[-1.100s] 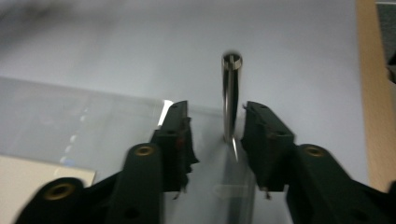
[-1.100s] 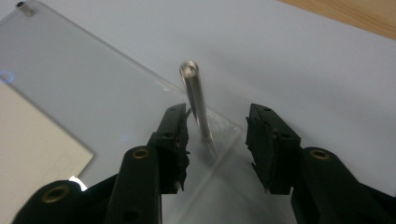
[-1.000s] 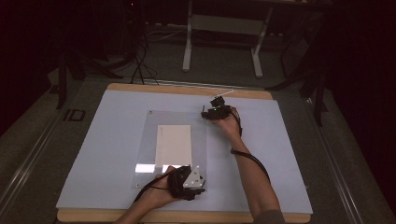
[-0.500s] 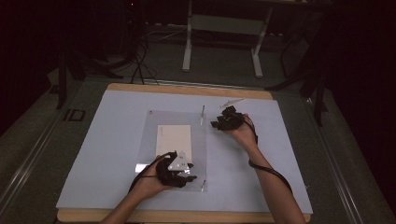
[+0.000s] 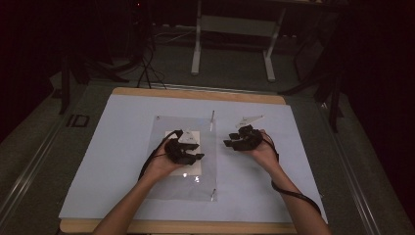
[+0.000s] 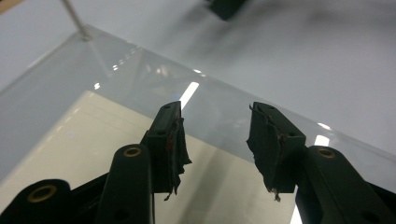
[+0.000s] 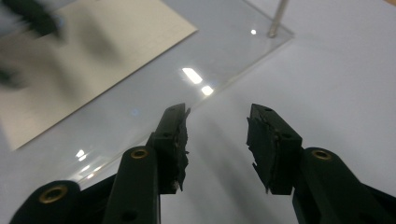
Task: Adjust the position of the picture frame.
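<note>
The table (image 5: 122, 147) carries a clear sheet (image 5: 161, 186), long axis running away from you, with a cream paper (image 5: 192, 169) under it and thin pins at its corners. Your left gripper (image 5: 186, 151) hangs over the paper, jaws spread wide and holding nothing. Your right gripper (image 5: 241, 139) is just beside the sheet's right edge, also released and empty.

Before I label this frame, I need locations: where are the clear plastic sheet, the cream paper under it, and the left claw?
clear plastic sheet (image 5: 208, 147): high view, bare right strip.
cream paper (image 6: 84, 135): left gripper view, its near surface.
left claw (image 6: 215, 135): left gripper view, gap midway between fingertips.
</note>
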`<move>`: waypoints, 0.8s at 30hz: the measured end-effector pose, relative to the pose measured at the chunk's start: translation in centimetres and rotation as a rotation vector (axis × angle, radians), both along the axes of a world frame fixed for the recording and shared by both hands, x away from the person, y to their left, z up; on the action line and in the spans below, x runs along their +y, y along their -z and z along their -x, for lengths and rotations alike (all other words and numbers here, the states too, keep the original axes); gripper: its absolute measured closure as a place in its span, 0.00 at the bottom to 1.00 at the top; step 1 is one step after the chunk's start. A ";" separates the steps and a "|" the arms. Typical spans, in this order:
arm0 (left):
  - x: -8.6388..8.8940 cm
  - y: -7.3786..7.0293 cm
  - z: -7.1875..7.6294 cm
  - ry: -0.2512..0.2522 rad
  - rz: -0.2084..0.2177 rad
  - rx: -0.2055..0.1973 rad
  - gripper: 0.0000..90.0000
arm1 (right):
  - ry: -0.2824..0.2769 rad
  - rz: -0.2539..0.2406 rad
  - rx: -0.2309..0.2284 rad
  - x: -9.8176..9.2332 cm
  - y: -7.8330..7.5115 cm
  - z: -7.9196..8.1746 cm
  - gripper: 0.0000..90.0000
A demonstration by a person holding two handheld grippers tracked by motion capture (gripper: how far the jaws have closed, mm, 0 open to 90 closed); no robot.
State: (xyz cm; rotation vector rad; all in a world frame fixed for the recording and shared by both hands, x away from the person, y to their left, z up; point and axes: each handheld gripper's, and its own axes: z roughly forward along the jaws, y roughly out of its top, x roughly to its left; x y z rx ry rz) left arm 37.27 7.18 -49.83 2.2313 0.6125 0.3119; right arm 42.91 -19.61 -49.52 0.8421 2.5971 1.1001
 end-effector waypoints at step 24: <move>-0.9 1.9 -6.0 -0.127 -0.003 0.040 0.61 | -0.179 -0.105 0.011 0.6 1.8 7.5 0.69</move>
